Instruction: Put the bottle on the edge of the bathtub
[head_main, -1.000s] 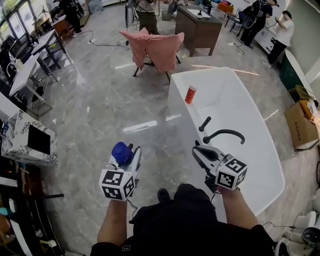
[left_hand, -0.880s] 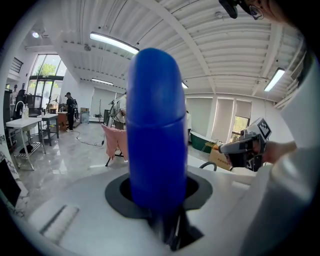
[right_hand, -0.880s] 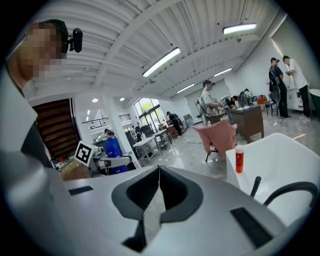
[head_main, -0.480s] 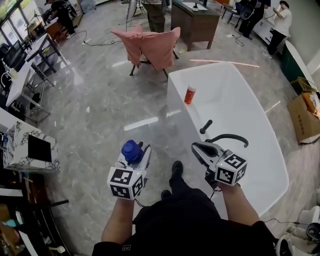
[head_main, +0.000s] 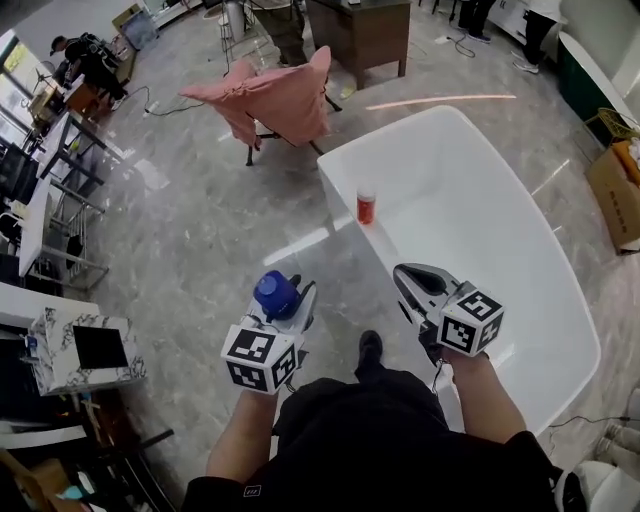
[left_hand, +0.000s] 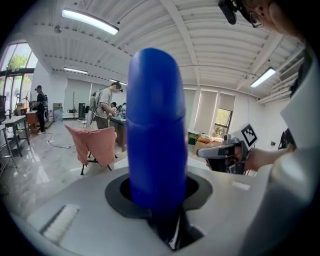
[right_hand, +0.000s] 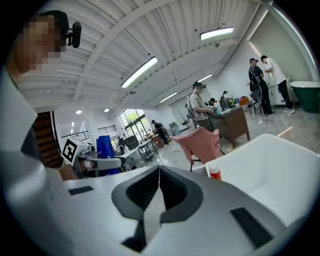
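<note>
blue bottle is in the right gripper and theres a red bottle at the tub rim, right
Not quite: the blue bottle is in the left gripper, as the left gripper view shows; the right gripper is shut and empty. The red bottle does stand at the tub rim.

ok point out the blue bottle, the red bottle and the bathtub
blue bottle (head_main: 275, 293), head view, its rounded top
red bottle (head_main: 366, 210), head view, its red body
bathtub (head_main: 480, 200), head view, bare inner surface
</note>
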